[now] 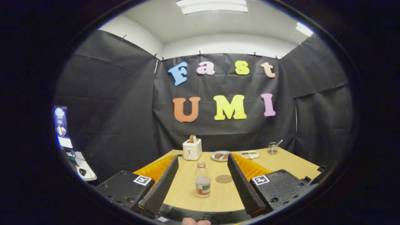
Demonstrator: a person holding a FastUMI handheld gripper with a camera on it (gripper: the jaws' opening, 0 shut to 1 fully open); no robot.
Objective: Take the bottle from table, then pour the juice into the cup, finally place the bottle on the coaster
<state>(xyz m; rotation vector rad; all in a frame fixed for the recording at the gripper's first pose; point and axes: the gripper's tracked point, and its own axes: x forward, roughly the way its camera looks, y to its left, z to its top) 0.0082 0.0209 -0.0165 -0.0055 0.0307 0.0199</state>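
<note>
While the gripper (202, 179) sits level above the near edge of the wooden table (290, 165), its fingers (162, 184) are spread wide, gripping nothing. The juice bottle (202, 180) stands upright between them, untouched, with the round coaster (224, 179) just beside it. Beyond: a toaster (192, 149), a plate (220, 155), and what looks like a glass cup (272, 148) with a spoon.

Black gripper (202, 182) housings, square fiducial tags, ridged jaws
</note>
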